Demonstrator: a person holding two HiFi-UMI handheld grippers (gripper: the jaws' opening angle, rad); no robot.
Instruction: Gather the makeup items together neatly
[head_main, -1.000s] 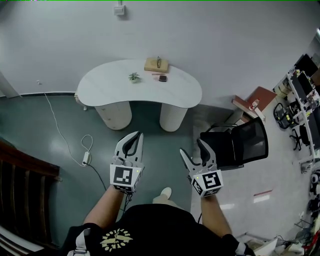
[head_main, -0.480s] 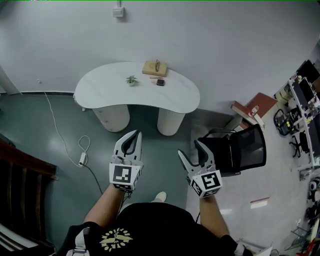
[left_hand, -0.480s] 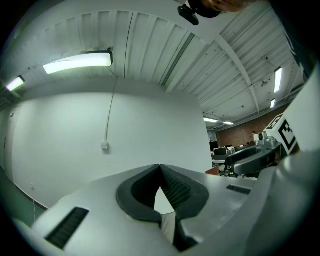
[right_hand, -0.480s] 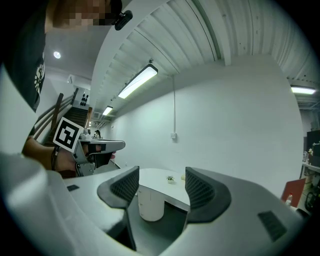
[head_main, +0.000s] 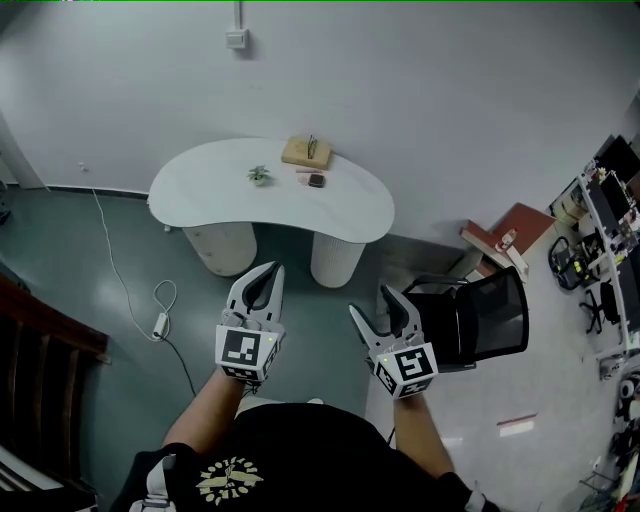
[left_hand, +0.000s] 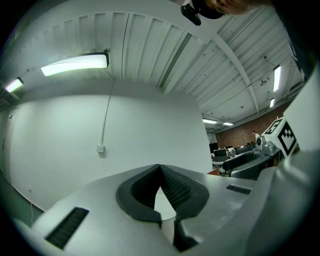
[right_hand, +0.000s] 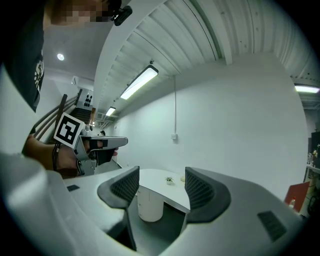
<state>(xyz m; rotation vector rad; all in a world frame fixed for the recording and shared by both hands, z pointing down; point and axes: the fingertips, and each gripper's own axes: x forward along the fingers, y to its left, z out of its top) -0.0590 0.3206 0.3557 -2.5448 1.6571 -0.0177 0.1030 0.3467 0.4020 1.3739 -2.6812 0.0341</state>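
The person is standing well back from the white kidney-shaped counter (head_main: 225, 190), holding both tools out over the grey-green floor (head_main: 100, 340). The left gripper (head_main: 270, 272) is pressing its fingers (left_hand: 142, 195) together at the tips, while the right gripper (head_main: 368, 300) is spreading its fingers (right_hand: 201, 190) wide, the counter showing between them. The makeup things are lying toward the counter's far edge, a flat tan box (head_main: 306, 151) and a small dark case (head_main: 316, 181) near each other, a tiny green plant (head_main: 259, 175) just to their left.
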